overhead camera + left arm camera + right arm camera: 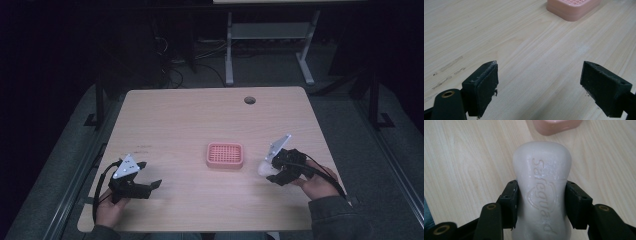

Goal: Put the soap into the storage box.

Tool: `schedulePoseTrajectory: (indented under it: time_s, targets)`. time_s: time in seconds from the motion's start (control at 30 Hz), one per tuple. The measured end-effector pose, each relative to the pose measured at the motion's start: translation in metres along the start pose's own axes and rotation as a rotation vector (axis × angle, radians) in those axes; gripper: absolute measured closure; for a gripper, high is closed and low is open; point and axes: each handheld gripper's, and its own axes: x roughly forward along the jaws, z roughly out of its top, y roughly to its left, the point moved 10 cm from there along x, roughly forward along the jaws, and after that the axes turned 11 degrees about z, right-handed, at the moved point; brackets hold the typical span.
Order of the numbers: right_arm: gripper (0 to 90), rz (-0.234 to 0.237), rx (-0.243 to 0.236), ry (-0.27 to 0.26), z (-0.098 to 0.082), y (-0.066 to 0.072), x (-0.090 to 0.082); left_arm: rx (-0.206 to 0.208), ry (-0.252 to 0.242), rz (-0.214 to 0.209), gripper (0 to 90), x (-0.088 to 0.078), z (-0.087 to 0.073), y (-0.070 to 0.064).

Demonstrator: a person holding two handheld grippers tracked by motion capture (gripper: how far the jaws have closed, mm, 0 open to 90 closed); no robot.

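- The right gripper (270, 171) was clamped on a pale, off-white bar of soap (541, 192) with a brand name embossed along its top face; in the right gripper view the two black pads (510, 203) pressed against the bar's long sides near its middle.
- In the high view the bar of soap (263, 168) stuck out from the jaws toward the table's centre, just to the right of a pink rectangular plastic soap dish (225, 155) with a gridded top, and apart from it.
- The soap dish sat flat near the middle of the light wooden table (200, 115); its near edge showed at the top of the right gripper view (554, 126), beyond the soap's rounded end.
- The left gripper (150, 177) rested low over the table's near left part, well apart from the dish, its jaws spread wide with only bare wood between them.
- In the left gripper view a corner of the soap dish (571, 8) lay far ahead, up and to the right.
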Motion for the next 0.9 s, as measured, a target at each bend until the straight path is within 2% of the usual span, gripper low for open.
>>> schedulePoseTrajectory:
  time_s: [0.6, 0.9]
  targets:
    - [49.0, 0.023, -0.064, 0.018, 0.04, -0.009, 0.005, -0.002, 0.003, -0.001, 14.5, 0.0, 0.0, 0.0]
    - [49.0, 0.025, -0.081, 0.02, 0.057, -0.012, 0.004, -0.01, 0.001, -0.001, 14.5, 0.0, 0.0, 0.0]
